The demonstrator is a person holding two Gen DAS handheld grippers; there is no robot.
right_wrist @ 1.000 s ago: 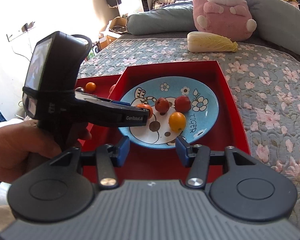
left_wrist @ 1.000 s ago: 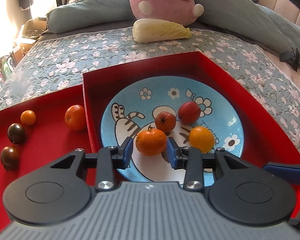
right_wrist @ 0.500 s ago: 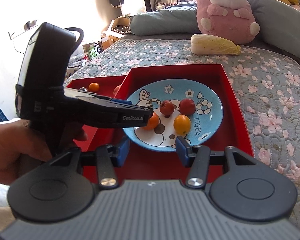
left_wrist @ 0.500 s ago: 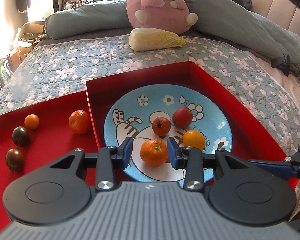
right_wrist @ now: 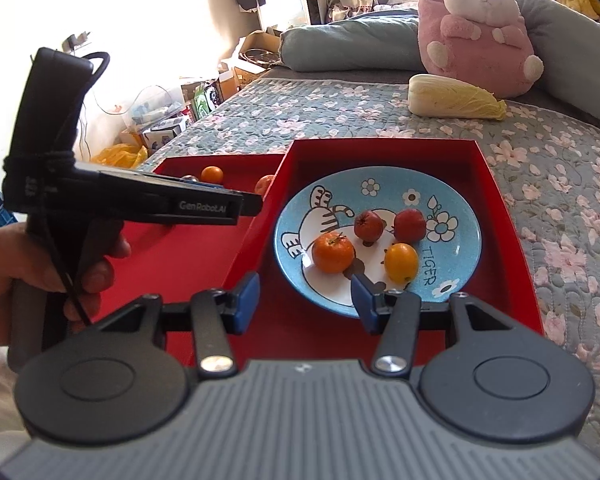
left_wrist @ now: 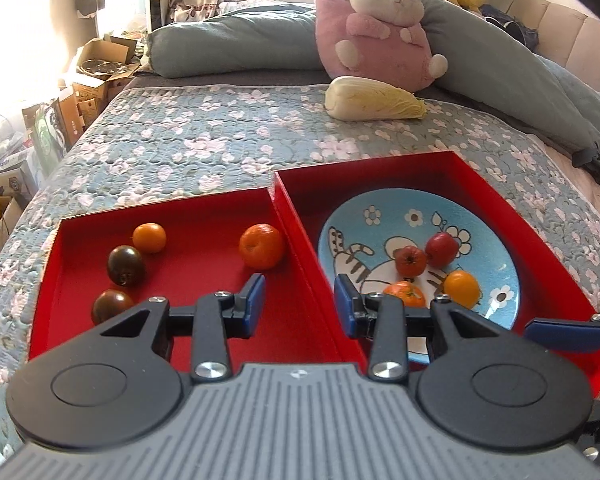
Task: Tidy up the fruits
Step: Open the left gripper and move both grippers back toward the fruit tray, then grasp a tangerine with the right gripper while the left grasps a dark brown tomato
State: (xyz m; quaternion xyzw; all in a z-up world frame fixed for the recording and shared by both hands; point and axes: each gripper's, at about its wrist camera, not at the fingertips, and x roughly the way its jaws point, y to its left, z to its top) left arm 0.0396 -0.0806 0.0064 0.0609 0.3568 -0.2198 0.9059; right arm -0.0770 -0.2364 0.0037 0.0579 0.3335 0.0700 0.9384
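Bedspread [right_wrist: 560, 168] scene: plate [right_wrist: 456, 248] reads "TIGER"; left claw [left_wrist: 299, 307] "GenRobot.AI", right claw [right_wrist: 305, 300], both wide.

A: What's holding it all?

B: Bed w/ a floral quilt [left_wrist: 204, 148], blue-grey, pink blossoms.

A: What's directly on it?

B: Two red trays, side by side & touching. Right tray [left_wrist: 496, 200] = landmark. Left tray [left_wrist: 48, 280] just beside it. Napa cabbage [left_wrist: 374, 99] lies beyond the right tray, well apart. Pink plush bunny [left_wrist: 376, 28] just behind the cabbage, grey-blue pillow [left_wrist: 236, 46] by the bunny.
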